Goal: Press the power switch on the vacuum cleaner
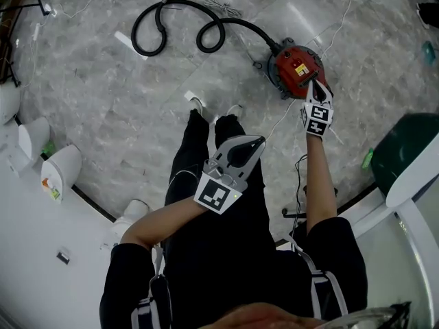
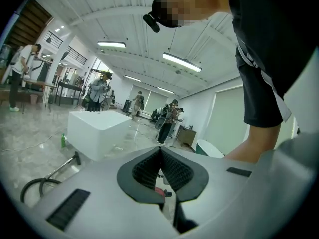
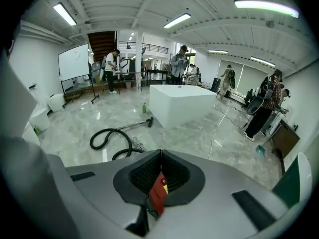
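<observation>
A red canister vacuum cleaner lies on the marble floor, and its black hose loops away to the left. My right gripper is shut, its tips down on the near side of the vacuum's red body. Seen from the right gripper, the red casing fills the gap behind the closed jaws; the hose curls on the floor beyond. My left gripper hangs shut and empty over the person's legs, well short of the vacuum. In the left gripper view, a sliver of the red vacuum shows below the left gripper.
White toilets and basins line the left edge and a dark green tub stands at right. A thin white cable runs from the vacuum toward the feet. A big white block and several people stand further back.
</observation>
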A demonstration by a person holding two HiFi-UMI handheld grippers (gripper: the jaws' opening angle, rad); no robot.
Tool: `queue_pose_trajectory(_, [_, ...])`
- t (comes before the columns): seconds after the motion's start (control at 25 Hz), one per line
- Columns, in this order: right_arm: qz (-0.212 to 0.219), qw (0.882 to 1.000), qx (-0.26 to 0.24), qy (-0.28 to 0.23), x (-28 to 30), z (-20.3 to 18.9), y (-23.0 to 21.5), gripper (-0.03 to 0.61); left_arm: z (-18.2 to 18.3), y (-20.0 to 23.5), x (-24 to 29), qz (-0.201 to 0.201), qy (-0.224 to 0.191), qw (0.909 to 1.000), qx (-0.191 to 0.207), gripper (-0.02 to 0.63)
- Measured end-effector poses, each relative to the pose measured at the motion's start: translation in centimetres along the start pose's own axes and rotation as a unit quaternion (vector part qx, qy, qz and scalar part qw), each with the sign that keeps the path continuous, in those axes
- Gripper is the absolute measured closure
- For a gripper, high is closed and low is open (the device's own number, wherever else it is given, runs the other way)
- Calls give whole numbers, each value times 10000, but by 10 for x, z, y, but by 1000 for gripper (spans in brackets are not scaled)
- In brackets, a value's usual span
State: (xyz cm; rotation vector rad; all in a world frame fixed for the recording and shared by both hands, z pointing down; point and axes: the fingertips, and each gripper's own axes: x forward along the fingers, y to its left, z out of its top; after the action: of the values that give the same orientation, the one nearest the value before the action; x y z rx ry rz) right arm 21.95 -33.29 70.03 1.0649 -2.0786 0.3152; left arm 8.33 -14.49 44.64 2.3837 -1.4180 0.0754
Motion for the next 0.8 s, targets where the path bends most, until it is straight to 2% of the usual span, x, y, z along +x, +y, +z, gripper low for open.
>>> queue_pose_trajectory(0.28, [109, 9989, 49, 445, 49, -35, -1, 563, -5, 8, -1, 176, 146, 9994, -250, 595])
queue_pose_trajectory(0.4, [165, 9977, 55, 651, 68, -55, 3, 563, 4, 0, -3, 161, 42, 9999, -40, 595])
queue_pose_trajectory(0.52, [344, 9958, -258, 813, 83, -69, 17, 563, 10, -3, -5, 153, -84, 9998, 23, 595])
queue_pose_trajectory(0.68, [544, 9906, -799, 973, 102, -83, 29, 563, -4, 1, 1, 240, -9, 9991, -360, 595])
queue_pose_trajectory(0.8, [673, 9858, -1138, 1032, 119, -94, 29, 563, -20, -4, 8, 145, 101, 9988, -454, 595])
